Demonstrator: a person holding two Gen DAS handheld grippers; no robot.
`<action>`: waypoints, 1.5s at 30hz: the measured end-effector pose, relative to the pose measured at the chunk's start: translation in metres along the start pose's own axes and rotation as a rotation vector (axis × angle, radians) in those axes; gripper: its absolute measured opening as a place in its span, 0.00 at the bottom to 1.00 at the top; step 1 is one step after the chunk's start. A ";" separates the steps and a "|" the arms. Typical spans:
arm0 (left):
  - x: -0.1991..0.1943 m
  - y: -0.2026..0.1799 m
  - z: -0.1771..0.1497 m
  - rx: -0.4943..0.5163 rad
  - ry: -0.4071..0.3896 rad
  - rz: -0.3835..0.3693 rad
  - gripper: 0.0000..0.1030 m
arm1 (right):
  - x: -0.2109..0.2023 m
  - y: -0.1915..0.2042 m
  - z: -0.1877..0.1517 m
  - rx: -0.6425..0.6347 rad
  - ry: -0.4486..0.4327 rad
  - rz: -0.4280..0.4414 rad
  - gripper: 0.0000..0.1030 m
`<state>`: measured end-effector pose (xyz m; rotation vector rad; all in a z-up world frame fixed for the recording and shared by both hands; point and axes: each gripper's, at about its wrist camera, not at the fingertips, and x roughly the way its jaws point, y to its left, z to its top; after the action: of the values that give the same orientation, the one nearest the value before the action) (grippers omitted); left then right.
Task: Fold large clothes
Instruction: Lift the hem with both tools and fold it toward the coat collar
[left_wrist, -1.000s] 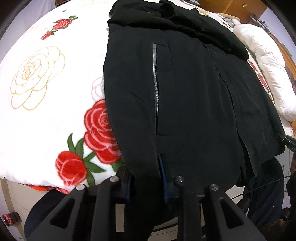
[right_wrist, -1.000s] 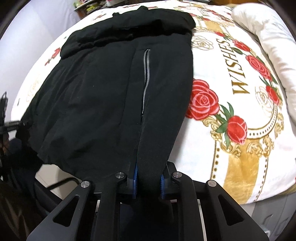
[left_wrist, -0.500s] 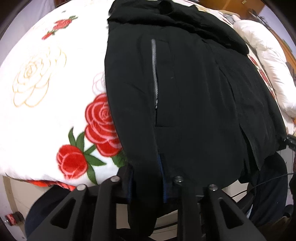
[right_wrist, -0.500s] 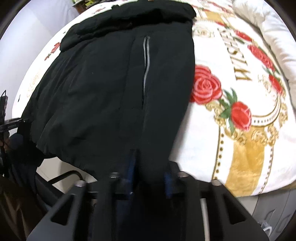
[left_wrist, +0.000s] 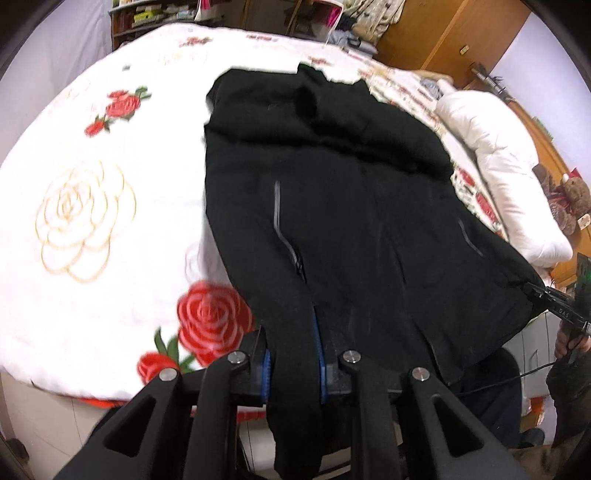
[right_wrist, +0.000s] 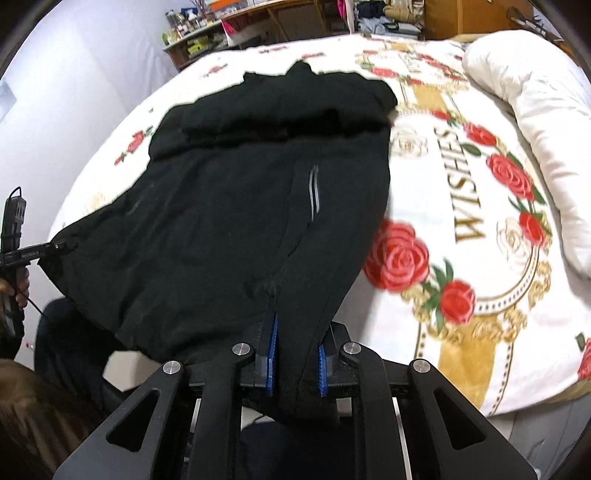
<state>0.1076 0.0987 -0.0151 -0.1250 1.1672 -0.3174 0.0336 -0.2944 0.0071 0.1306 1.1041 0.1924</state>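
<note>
A large black jacket (left_wrist: 332, 206) lies spread on the bed, sleeves folded across its upper part, two zipped pockets showing. My left gripper (left_wrist: 291, 354) is shut on the jacket's hem at the near left corner. My right gripper (right_wrist: 295, 358) is shut on the hem at the near right corner; the jacket (right_wrist: 258, 192) stretches away from it. The hem between the grippers hangs lifted over the bed's near edge. Each gripper shows in the other's view: the right one (left_wrist: 554, 302) and the left one (right_wrist: 33, 251).
The bed is covered by a white blanket with red roses (left_wrist: 92, 206) and gold lettering (right_wrist: 465, 192). A white duvet (right_wrist: 535, 110) lies along the right side. Shelves (right_wrist: 207, 37) and a wooden wardrobe (left_wrist: 443, 33) stand behind the bed.
Both grippers have risen and tilted up with the hem held, so more of the bed and room shows. The near part of the jacket has lifted off the bed.
</note>
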 end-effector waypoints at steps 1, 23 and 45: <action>-0.004 -0.001 0.006 0.002 -0.010 -0.006 0.18 | -0.001 0.003 0.005 -0.003 -0.009 -0.005 0.16; -0.013 0.013 0.158 -0.080 -0.186 -0.034 0.19 | -0.028 -0.007 0.140 0.022 -0.185 -0.048 0.16; 0.079 0.038 0.307 -0.159 -0.183 0.039 0.19 | 0.064 -0.047 0.312 0.083 -0.164 -0.091 0.16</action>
<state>0.4240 0.0894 0.0258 -0.2650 1.0113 -0.1740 0.3451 -0.3289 0.0805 0.1672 0.9526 0.0533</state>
